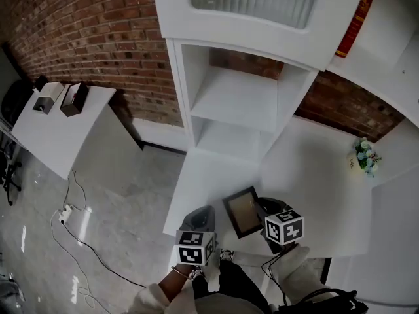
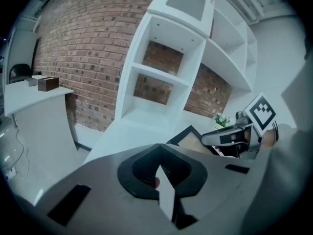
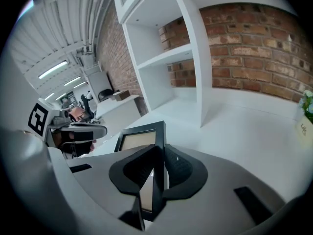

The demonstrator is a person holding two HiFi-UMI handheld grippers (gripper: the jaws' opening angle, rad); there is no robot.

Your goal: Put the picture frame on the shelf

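Observation:
The picture frame (image 1: 242, 212), dark-edged with a tan panel, is held over the near end of the white counter (image 1: 314, 169), in front of the shelf (image 1: 236, 100). My right gripper (image 1: 265, 209) is shut on its right edge. In the right gripper view the frame (image 3: 139, 141) runs forward between the closed jaws of the right gripper (image 3: 157, 168). My left gripper (image 1: 201, 216) hovers just left of the frame, apart from it. Its jaws are shut in the left gripper view (image 2: 161, 173), where the frame (image 2: 188, 136) and right gripper (image 2: 227, 136) lie to the right.
The white shelf unit (image 2: 156, 72) has open compartments against a brick wall. A small flower pot (image 1: 363, 156) stands at the counter's right. A side table with a brown box (image 1: 73, 100) is at far left. Cables (image 1: 72, 221) trail over the floor.

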